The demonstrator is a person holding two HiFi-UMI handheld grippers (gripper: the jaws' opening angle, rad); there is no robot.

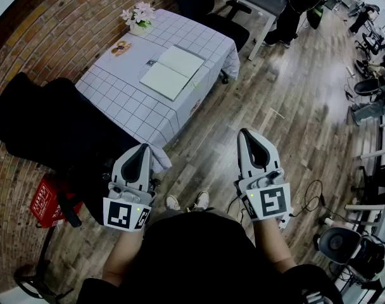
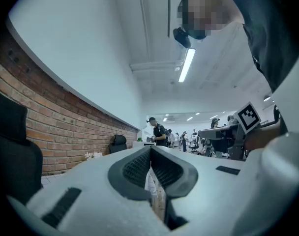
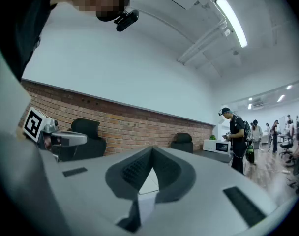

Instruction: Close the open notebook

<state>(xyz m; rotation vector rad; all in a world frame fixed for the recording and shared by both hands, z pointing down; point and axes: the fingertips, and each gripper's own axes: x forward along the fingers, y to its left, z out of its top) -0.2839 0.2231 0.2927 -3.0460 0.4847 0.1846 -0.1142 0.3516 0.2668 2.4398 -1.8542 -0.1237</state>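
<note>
Head view: white open notebook (image 1: 171, 71) lies flat, pages up, on the grid-clothed table (image 1: 116, 90), well ahead of left gripper (image 1: 144, 147) and right gripper (image 1: 245, 133); closing not begun | Left gripper view: jaws together, empty; notebook hidden behind them | Right gripper view: jaws together, empty; white patch in the gap behind the tips unclear

A brick wall (image 1: 66, 18) borders a wood plank floor (image 1: 294, 94). A table (image 1: 123, 100) under a checked cloth stands beside a black armchair (image 1: 40, 119), with a strip light (image 3: 233, 16) on the white ceiling.
</note>
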